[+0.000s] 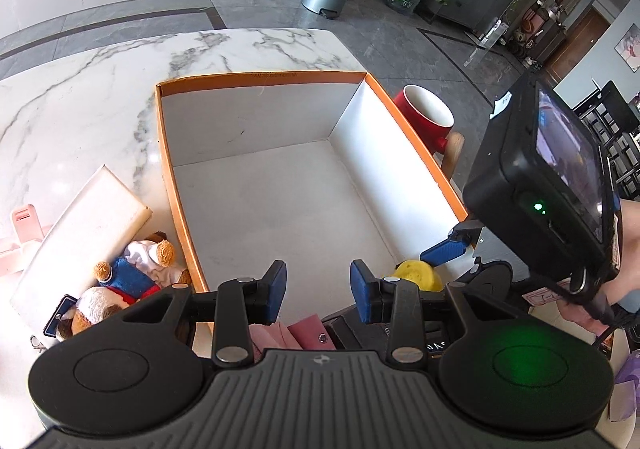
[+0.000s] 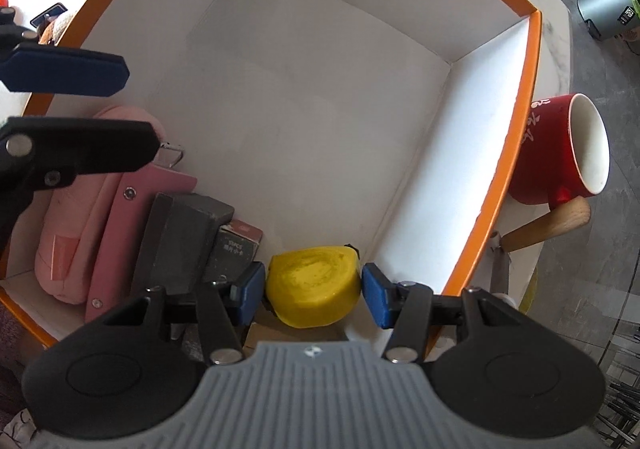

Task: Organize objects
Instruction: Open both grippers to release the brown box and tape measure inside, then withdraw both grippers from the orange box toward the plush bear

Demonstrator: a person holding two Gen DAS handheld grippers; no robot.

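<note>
An orange-rimmed white box (image 1: 176, 177) (image 2: 516, 153) sits on the marble table. My right gripper (image 2: 314, 295) is low in the box's near corner, its blue pads on both sides of a yellow sponge (image 2: 314, 291), which also shows in the left wrist view (image 1: 418, 275). My left gripper (image 1: 318, 291) is open and empty, above the box's near edge. Along the near wall lie a pink pouch (image 2: 70, 245), a pink case (image 2: 120, 233) and dark grey boxes (image 2: 182, 245).
A red mug with a wooden handle (image 2: 560, 153) (image 1: 426, 117) stands outside the box's right wall. Left of the box lie a stuffed bear in blue (image 1: 132, 277), a white board (image 1: 80, 233) and a pink object (image 1: 24, 221). The table's far edge is beyond the box.
</note>
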